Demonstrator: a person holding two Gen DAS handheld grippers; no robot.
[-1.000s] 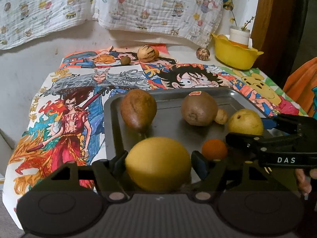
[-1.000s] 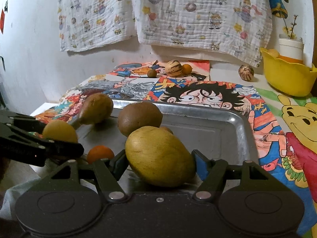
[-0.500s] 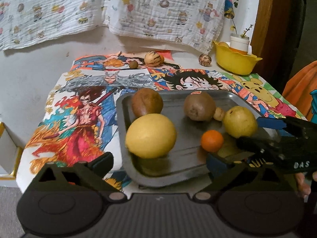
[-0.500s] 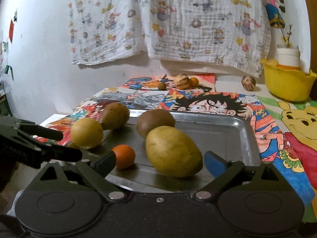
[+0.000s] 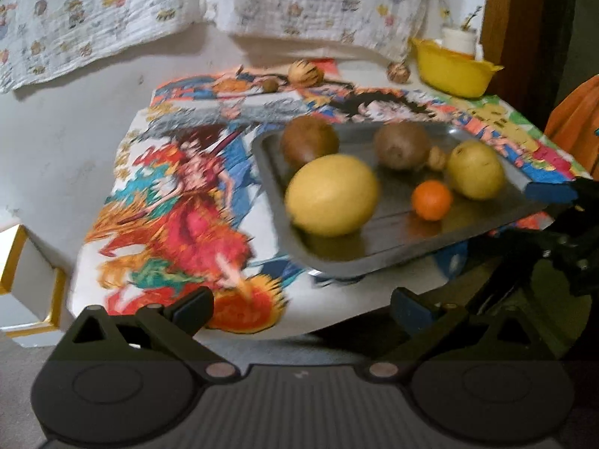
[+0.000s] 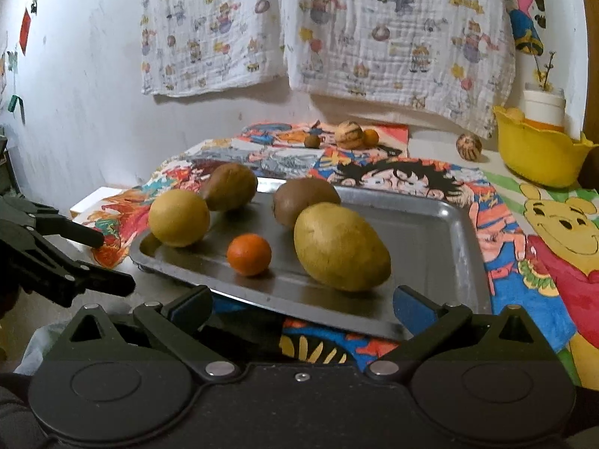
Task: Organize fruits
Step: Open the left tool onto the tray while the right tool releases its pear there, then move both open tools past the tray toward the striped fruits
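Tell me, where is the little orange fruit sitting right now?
The small orange fruit sits on the metal tray, near its front edge in the right wrist view, between the round yellow fruit on its left and the large yellow-green mango-like fruit on its right.

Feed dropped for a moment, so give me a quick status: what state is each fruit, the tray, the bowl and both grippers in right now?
left gripper: open, empty
right gripper: opening, nothing between jaws
metal tray: flat on the cloth
round yellow fruit: on tray, free
oval yellow fruit: on tray, free
small orange: on tray
two brown fruits: on tray
striped fruits: off tray, at the back
yellow bowl: upright, holds a white cup
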